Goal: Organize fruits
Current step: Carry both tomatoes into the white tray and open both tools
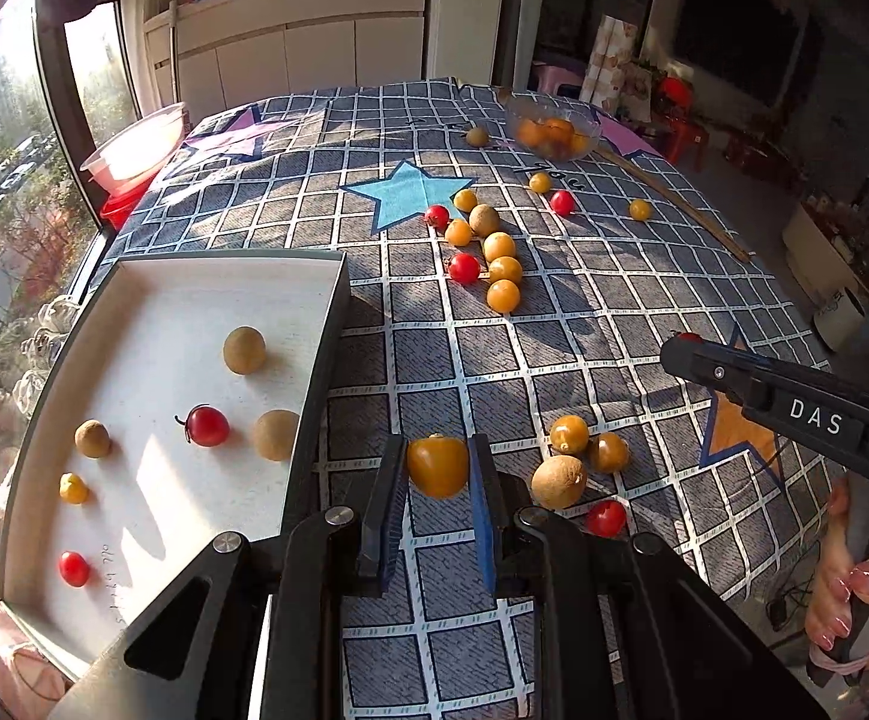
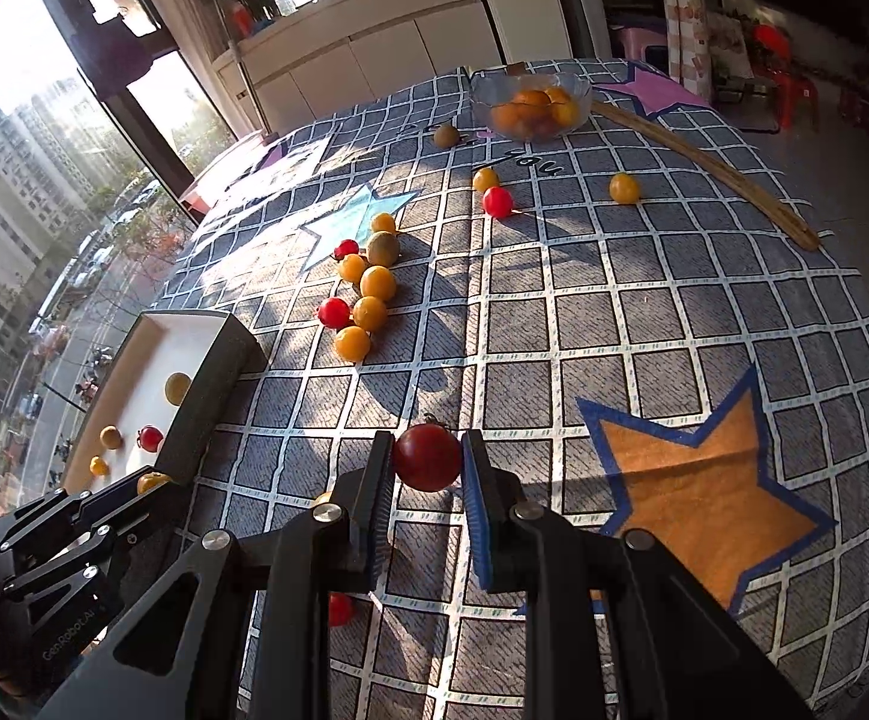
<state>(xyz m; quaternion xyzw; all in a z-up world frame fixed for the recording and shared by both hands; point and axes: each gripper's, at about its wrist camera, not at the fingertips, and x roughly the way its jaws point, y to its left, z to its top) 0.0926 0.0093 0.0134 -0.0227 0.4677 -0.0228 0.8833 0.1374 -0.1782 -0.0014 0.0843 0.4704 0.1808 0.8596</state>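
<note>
Left gripper (image 1: 438, 468) clamped on yellow tomato (image 1: 438, 467), pinched between fingertips; white tray (image 1: 326, 324) left of fingers. Right gripper (image 2: 426, 459) clamped on red tomato (image 2: 426, 457) between fingertips, above checked cloth (image 2: 614, 312).

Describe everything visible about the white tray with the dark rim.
The shallow rectangular white tray with a dark grey rim sits on the checked star-print tablecloth at the window-side edge, partly sunlit. Its floor looks matte, with faint handwriting near one edge. Six small fruits lie scattered inside: three round brown ones, two red cherry tomatoes and one yellow tomato. The left gripper hangs just beside its right wall.
</note>
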